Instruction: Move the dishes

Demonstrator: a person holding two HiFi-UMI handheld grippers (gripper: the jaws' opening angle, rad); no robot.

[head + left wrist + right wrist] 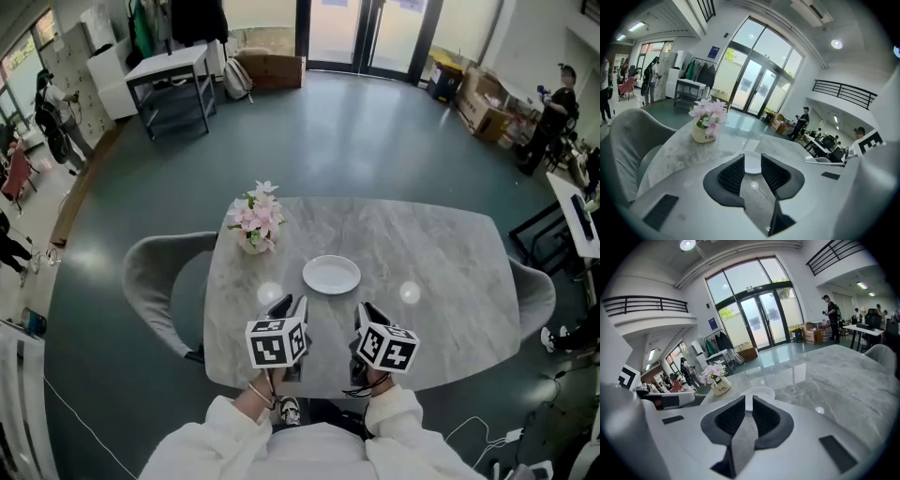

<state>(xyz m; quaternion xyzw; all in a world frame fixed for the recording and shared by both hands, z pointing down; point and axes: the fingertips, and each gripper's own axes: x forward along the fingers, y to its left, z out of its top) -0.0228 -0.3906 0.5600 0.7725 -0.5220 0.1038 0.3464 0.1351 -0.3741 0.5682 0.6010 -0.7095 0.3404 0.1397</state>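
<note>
white plate [331,275] rests on the marble table [450,281] ahead of the left gripper [289,305] and right gripper [365,311], both with jaws apart, empty.

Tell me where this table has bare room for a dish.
The table is bare on its right half, plate to right edge, and behind the plate. Crowded: flower pot far left, left gripper and right gripper at near edge.

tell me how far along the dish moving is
Done: nothing yet. The white plate sits mid-table on the marble table, near the potted flowers, with no gripper touching it. In hand: nothing. The left gripper and right gripper hover at the near edge, jaws apart and empty, both pointing toward the plate. Left: grasp the plate and move it.
</note>
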